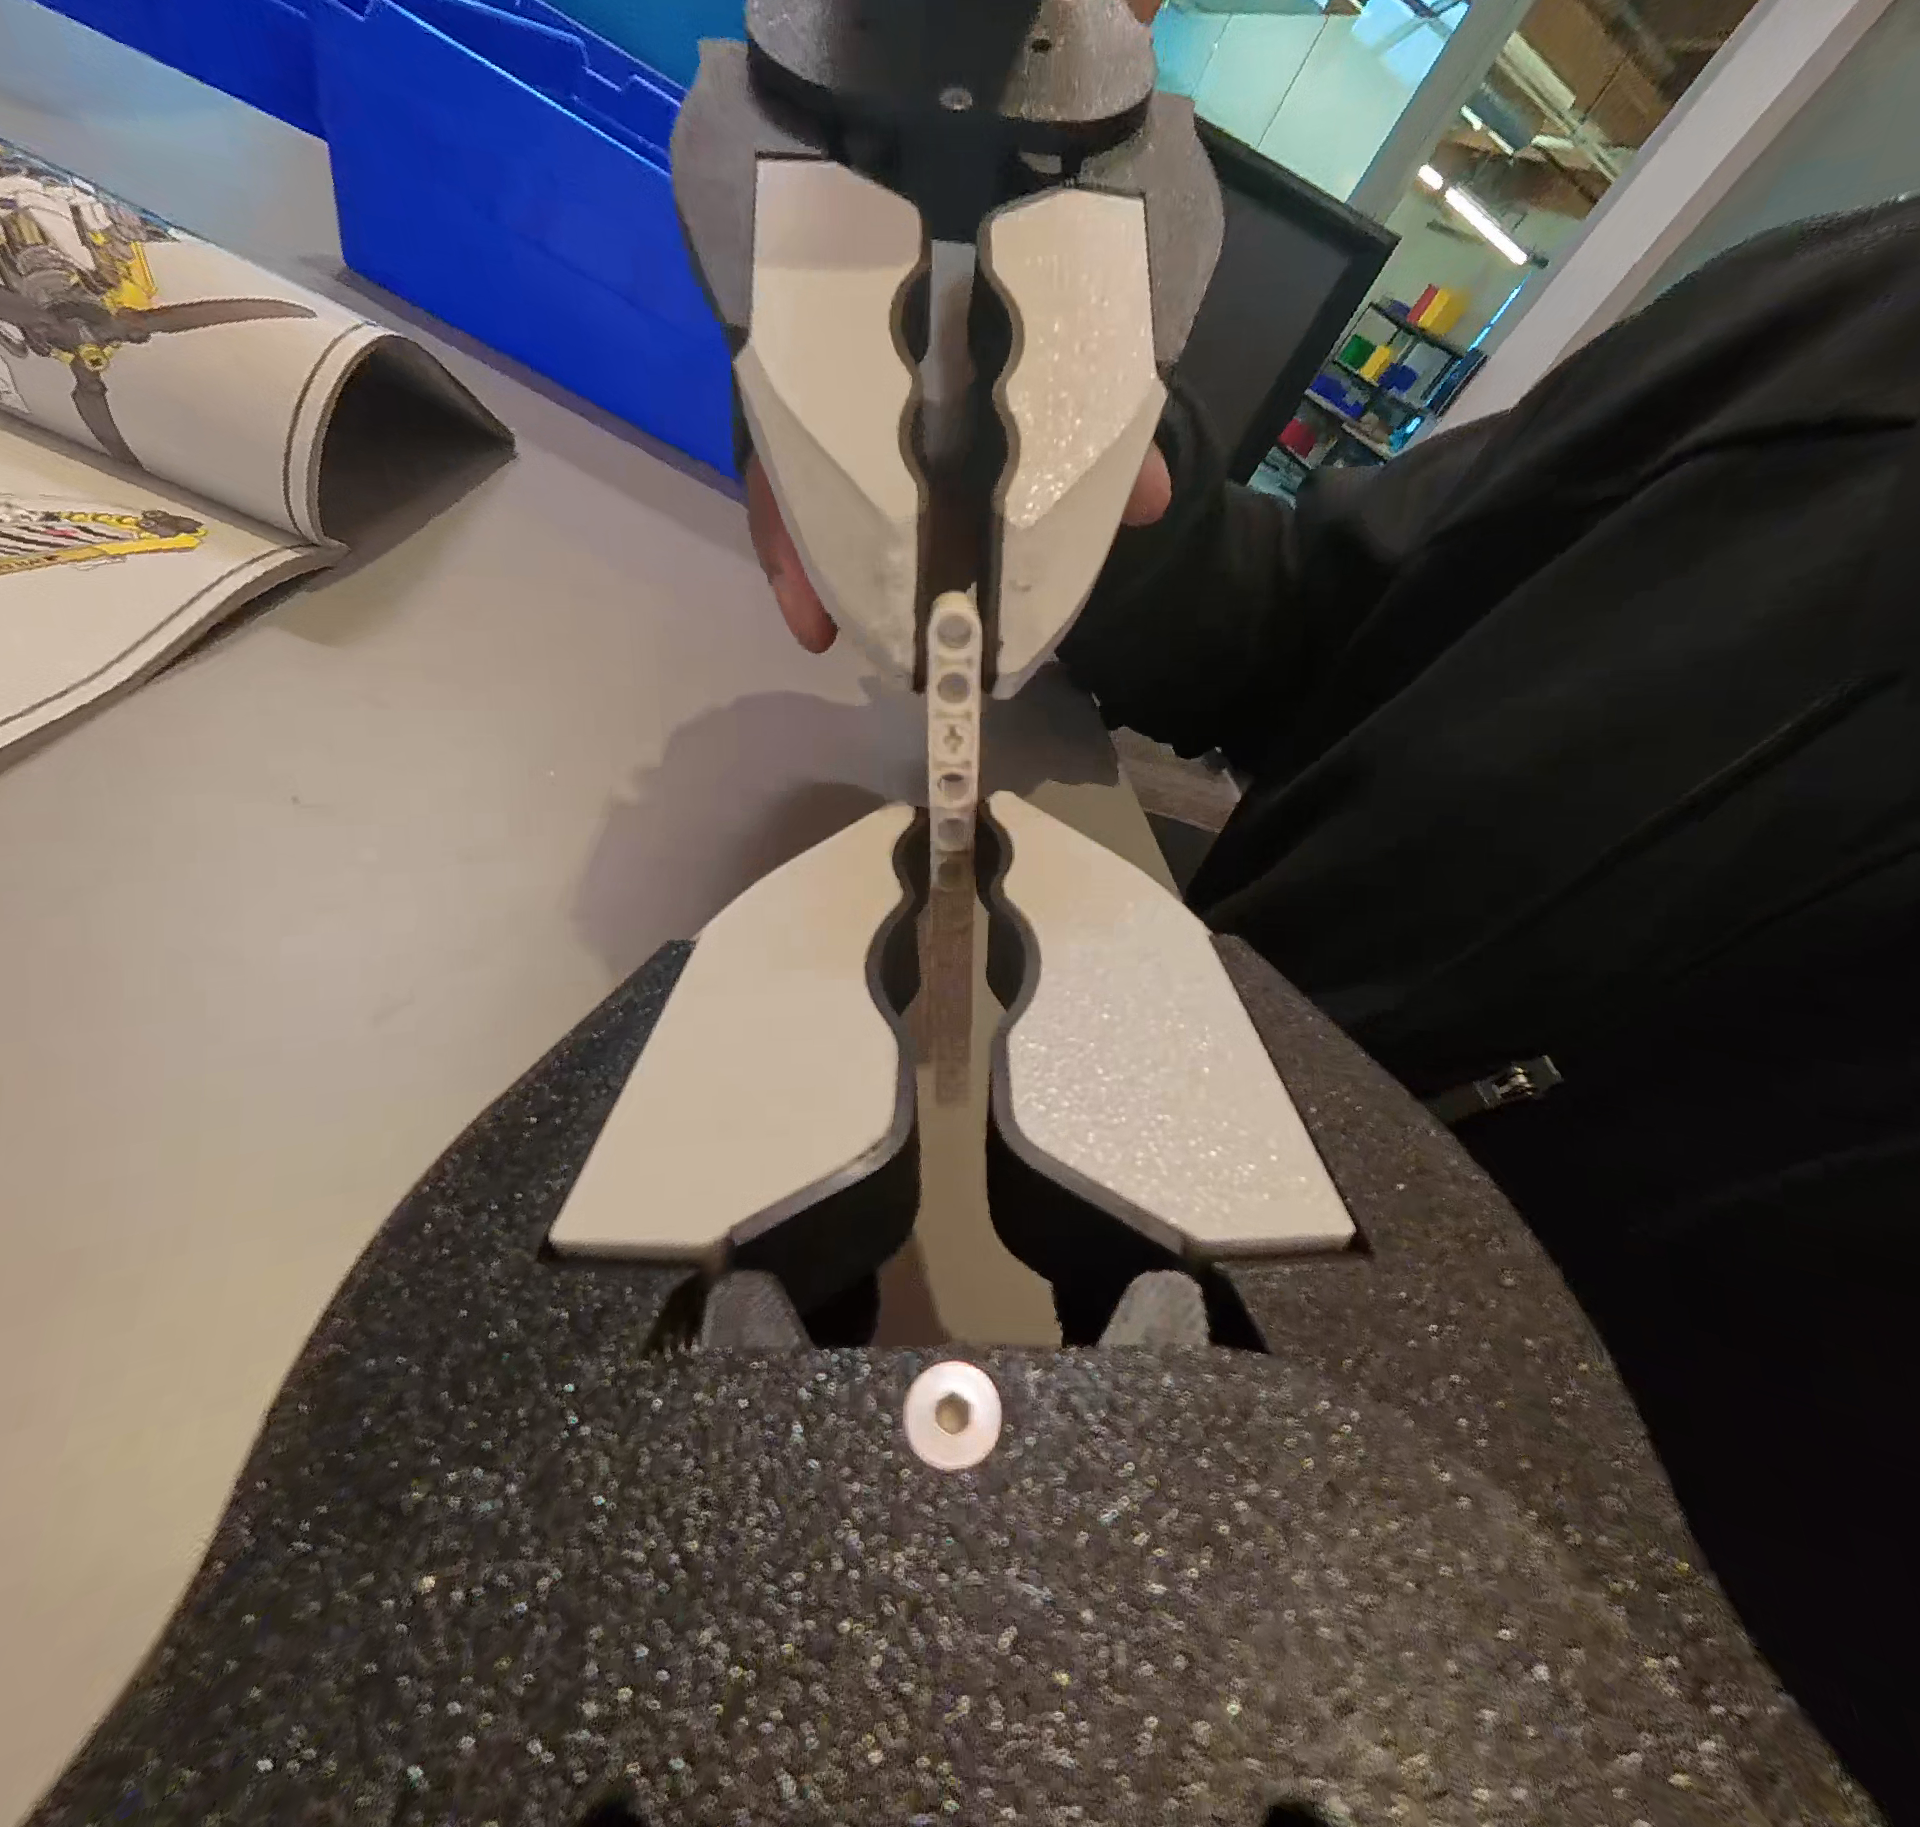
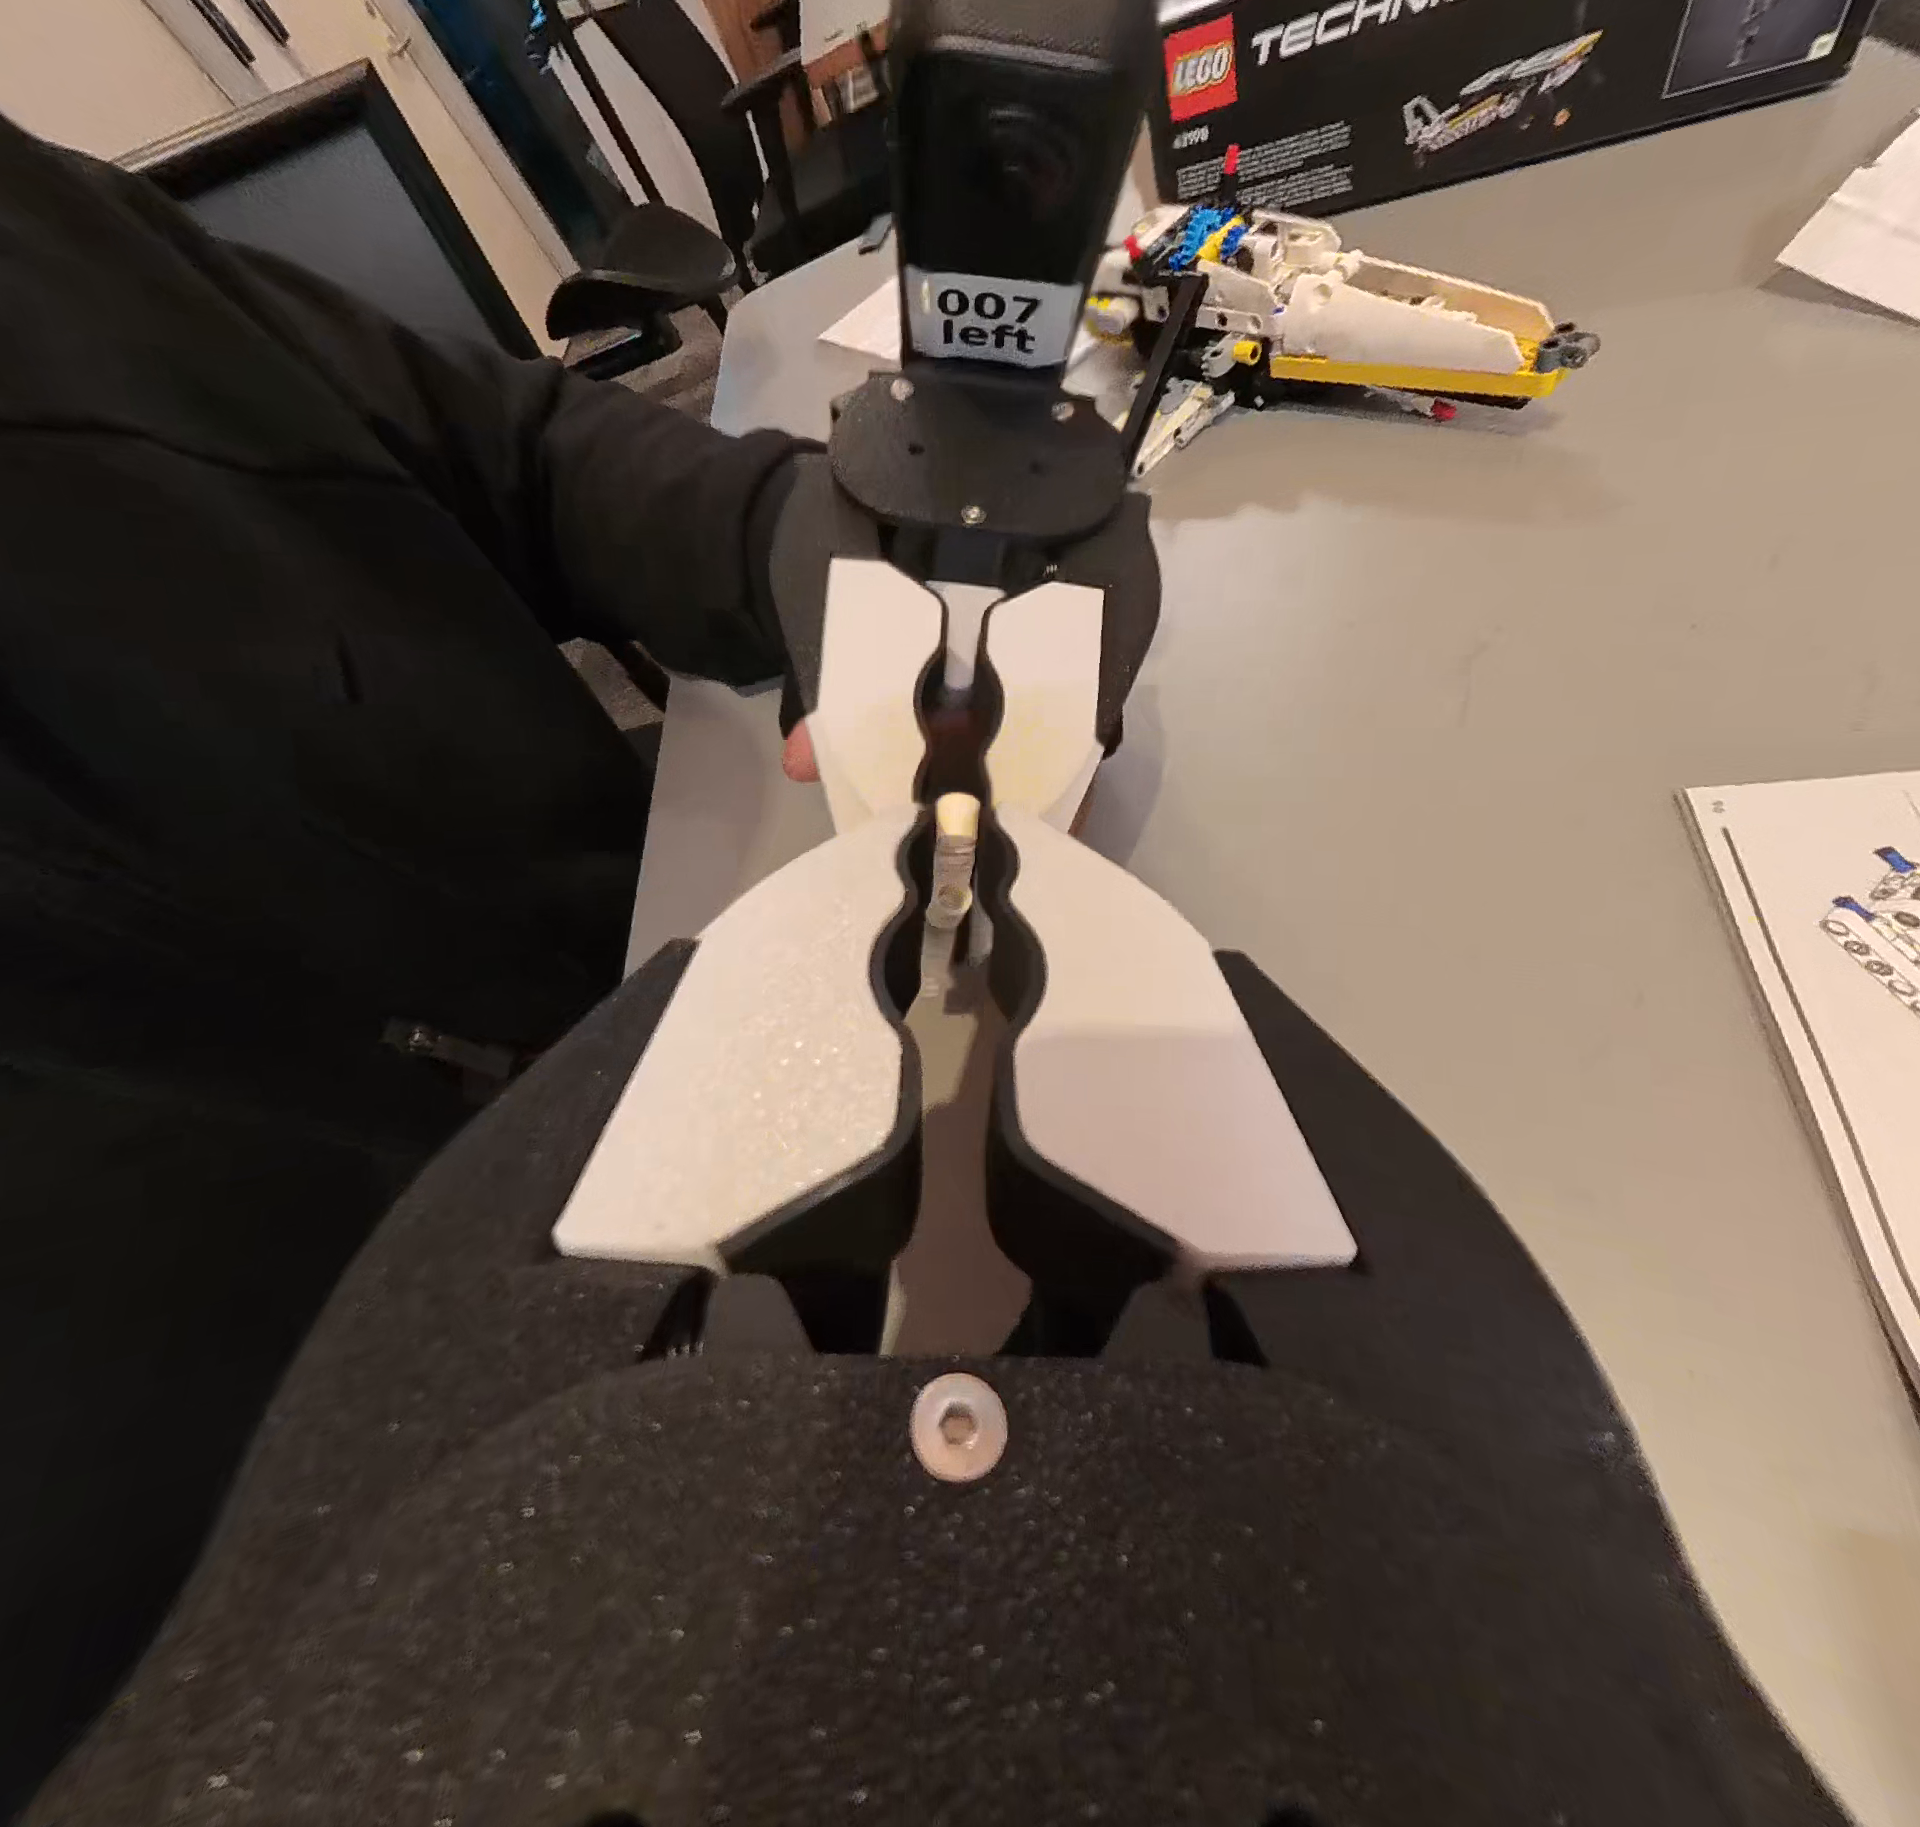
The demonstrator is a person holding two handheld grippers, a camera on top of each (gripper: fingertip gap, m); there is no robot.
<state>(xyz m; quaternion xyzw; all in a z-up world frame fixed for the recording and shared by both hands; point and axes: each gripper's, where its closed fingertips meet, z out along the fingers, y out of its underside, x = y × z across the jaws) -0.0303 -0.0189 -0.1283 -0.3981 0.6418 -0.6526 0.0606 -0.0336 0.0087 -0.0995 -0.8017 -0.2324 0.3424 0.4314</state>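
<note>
My left gripper [image 1: 951, 821] is nearly closed, its pads pressing the near end of a white beam with holes [image 1: 952, 728] so that it stands out forward; my right gripper [image 1: 954, 681], also almost closed, pinches the far end, facing the left; both hover over the grey table [image 1: 312, 894].

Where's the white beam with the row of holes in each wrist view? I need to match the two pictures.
Left wrist view: white beam at centre, spanning from the left claw below to the right claw above.
Right wrist view: white beam at centre, seen nearly end-on between the right claw's fingers, the left claw just beyond.
Shared landmark: the grey table.
</note>
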